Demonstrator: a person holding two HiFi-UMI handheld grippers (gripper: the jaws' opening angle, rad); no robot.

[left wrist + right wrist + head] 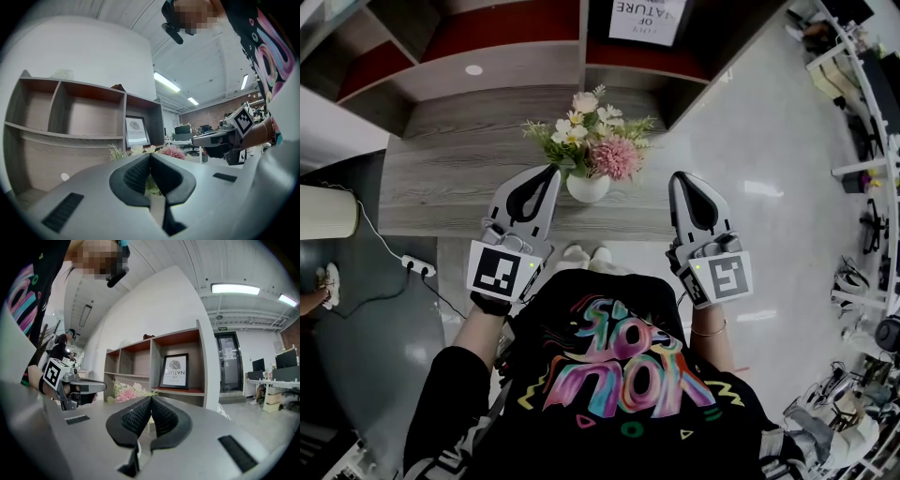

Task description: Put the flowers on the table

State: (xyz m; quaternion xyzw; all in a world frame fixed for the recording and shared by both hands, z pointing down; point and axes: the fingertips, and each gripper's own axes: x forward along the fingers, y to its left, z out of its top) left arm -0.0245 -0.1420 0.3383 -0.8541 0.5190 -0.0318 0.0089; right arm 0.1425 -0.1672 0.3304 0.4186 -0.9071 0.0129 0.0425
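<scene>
Left grey two-jaw gripper (549, 174): jaws clenched on nothing, held level just left of white round ceramic vase (588, 188). Right grey gripper (679, 178): likewise pressed together, empty, level, near vase's right. Pink-and-cream flower bunch (595, 141) upright in vase, on grey wood-grain table (441, 178). Placement looks done. Tools flank vase, apparently clear, likely so as not to tip it. Open grey shelf unit (516, 70) behind vase.

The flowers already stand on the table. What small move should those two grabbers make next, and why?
Probably just draw both back toward the body. The white round vase of pink and cream flowers stands upright on the grey wooden table, and the left gripper and right gripper flank it with jaws shut, holding nothing.
</scene>
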